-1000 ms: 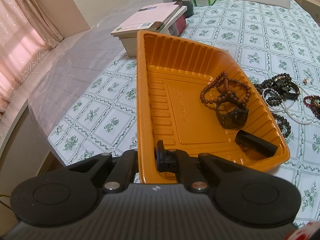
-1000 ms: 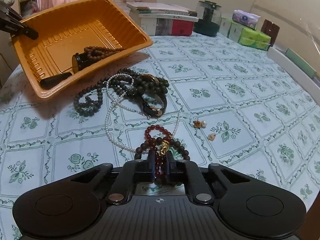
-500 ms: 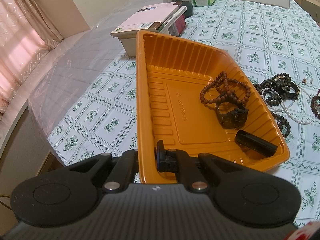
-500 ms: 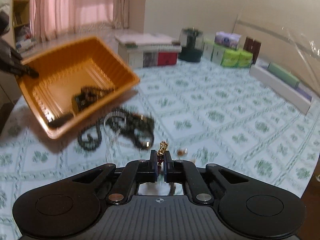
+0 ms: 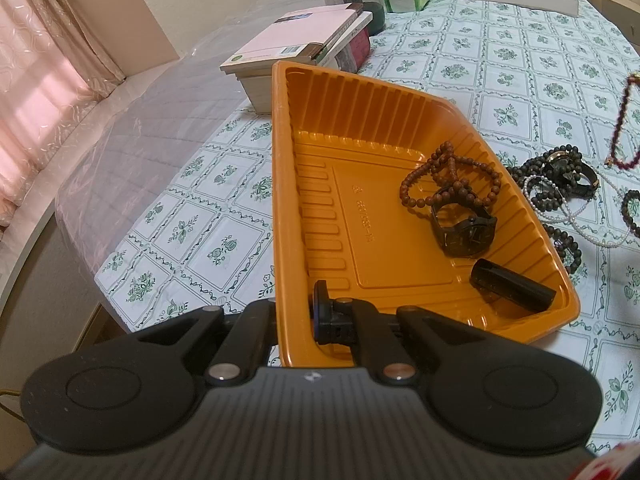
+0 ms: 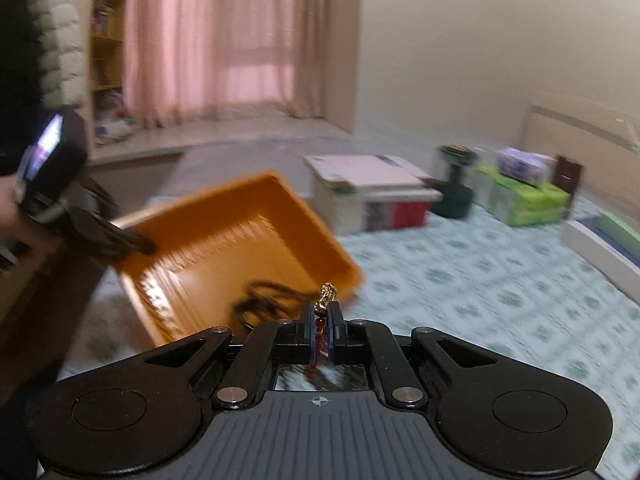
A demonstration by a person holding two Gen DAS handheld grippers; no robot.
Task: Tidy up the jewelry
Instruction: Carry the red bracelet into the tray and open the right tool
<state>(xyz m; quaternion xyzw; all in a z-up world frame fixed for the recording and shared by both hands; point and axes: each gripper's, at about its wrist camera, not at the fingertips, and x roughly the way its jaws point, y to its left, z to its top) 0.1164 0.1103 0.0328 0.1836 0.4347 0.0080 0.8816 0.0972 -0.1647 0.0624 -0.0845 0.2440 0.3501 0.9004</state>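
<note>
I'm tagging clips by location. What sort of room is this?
Probably a room in a home: pink curtains, a bookshelf, and a table under a floral tablecloth with stacked books.

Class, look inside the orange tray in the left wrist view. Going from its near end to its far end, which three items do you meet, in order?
Black cylindrical case → black wristwatch → brown bead bracelet, all lying in the orange tray.
</note>
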